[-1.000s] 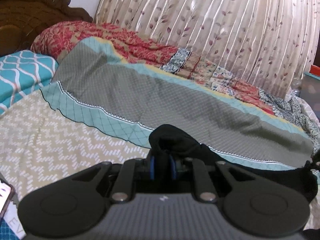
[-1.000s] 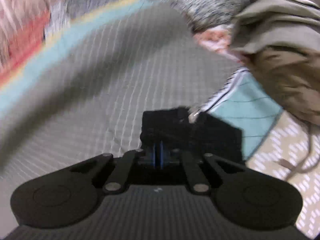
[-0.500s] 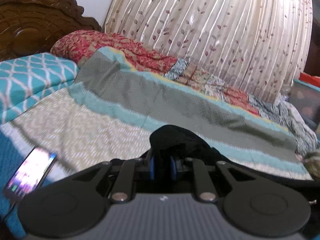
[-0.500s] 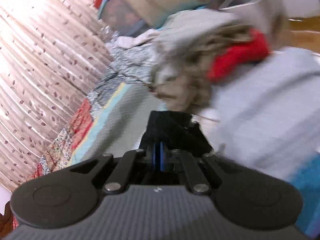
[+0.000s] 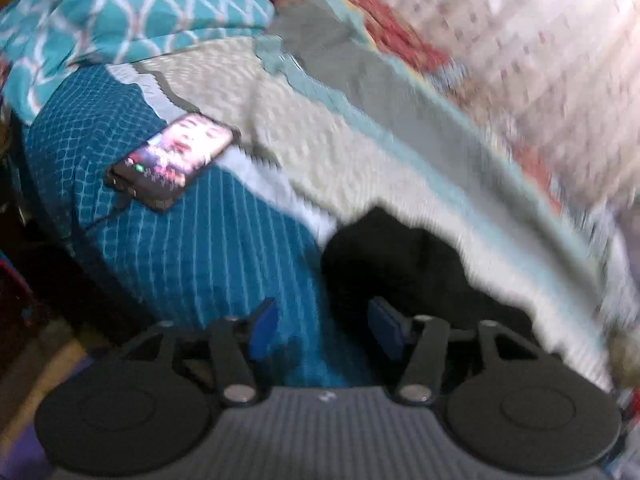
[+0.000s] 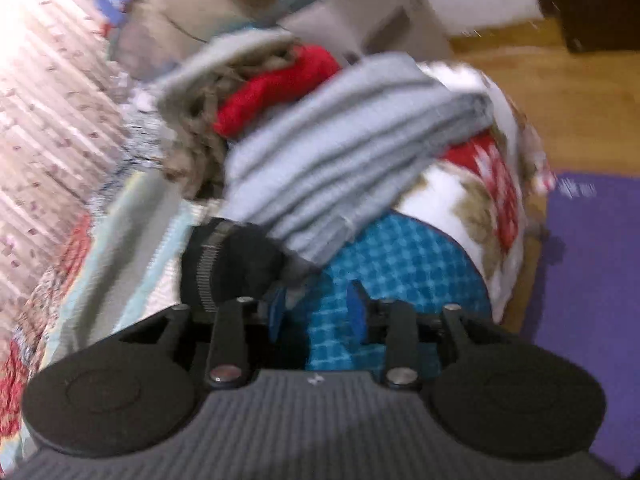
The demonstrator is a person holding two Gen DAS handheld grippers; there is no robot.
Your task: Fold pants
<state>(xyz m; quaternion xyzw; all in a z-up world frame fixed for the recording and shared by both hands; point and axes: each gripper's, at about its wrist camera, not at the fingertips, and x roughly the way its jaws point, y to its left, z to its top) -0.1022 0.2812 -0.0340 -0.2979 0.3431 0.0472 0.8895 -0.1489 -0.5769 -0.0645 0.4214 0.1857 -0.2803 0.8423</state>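
The jaws of the left gripper (image 5: 323,330) are being seen spread apart, and they have just been opening; only the blue sheet (image 5: 192,248) is showing in the gap between its blue pads (image 5: 262,330), and nothing is being pinched. The black pants (image 5: 404,264) are lying just beyond the right pad, on the near edge of the bed; whether the pad is touching them cannot be told because of blur. Further to the left, a phone (image 5: 172,160) with a lit screen is lying on the sheet. Beyond it, a teal pillow (image 5: 120,12) is being seen at the far left, and a pale blanket (image 5: 340,140) is stretching across the bed to the curtain (image 5: 520,40).

The jaws of the right gripper (image 6: 316,314) are also standing apart and have just been opening; between them only the blue checked sheet (image 6: 400,264) is being seen. The pants (image 6: 228,264), with a grey zipper (image 6: 206,276), are lying just beside the left pad, to the near left. A folded grey cloth (image 6: 352,160) is overlapping their far edge. Behind it, a red garment (image 6: 280,84) is being seen in a pile of clothes. At the right, a purple mat (image 6: 592,260) is lying on the wooden floor (image 6: 560,92).
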